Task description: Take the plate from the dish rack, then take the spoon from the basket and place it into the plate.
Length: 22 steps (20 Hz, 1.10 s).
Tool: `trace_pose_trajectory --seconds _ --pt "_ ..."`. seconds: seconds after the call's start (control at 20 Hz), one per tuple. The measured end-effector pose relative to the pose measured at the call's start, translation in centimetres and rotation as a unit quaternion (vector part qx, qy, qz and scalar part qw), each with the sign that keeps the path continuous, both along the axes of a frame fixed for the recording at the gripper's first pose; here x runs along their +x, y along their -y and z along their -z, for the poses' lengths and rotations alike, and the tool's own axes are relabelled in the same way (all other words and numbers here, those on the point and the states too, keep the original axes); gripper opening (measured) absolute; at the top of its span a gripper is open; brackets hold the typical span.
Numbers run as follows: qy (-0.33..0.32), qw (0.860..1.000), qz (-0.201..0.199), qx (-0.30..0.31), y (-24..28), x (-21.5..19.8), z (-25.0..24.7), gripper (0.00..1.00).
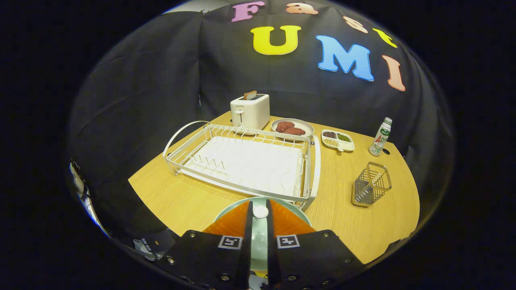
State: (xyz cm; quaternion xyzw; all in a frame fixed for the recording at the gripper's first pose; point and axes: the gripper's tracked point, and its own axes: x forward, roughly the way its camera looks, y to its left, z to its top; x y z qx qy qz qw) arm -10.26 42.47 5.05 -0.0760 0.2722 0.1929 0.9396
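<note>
Two fingers of your gripper (260,219) pinch the small white spoon (261,212) over the pale green round plate (258,241), near the white wire dish rack (246,161) — lower gently, then release.

Bright overhead light, glare on the dish rack (246,163), strong fisheye bending at edges, sharp focus.

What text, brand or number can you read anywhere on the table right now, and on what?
Bottle label: print too small to read.
Toaster front: a small mark, too blurred to read.
Square markers on the tongs: patterns, no words.
The tongs are shut on the spoon over the plate.
</note>
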Motion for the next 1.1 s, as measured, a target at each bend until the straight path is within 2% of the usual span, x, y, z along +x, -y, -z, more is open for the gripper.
trace_pose_trajectory --seconds 0.05,0.15,0.25,0.5,0.65,0.8,0.85,1.1 --pt "0.007 1.000 0.002 -0.003 0.5 0.1 -0.5 0.39" --pt "0.017 1.000 0.012 -0.008 1.4 0.7 -1.2 0.57" --pt "0.022 1.000 0.018 -0.002 1.7 1.2 -2.0 0.66" --pt "0.041 0.999 0.032 0.014 2.6 2.2 -3.8 0.66" --pt "0.094 0.994 0.056 0.010 4.5 3.0 -7.4 0.66" --pt "0.150 0.985 0.084 0.018 6.6 4.0 -12.6 0.68" --pt "0.168 0.981 0.093 0.021 7.4 4.4 -14.5 0.74" --pt "0.254 0.955 0.147 0.049 12.0 6.2 -23.6 0.74"
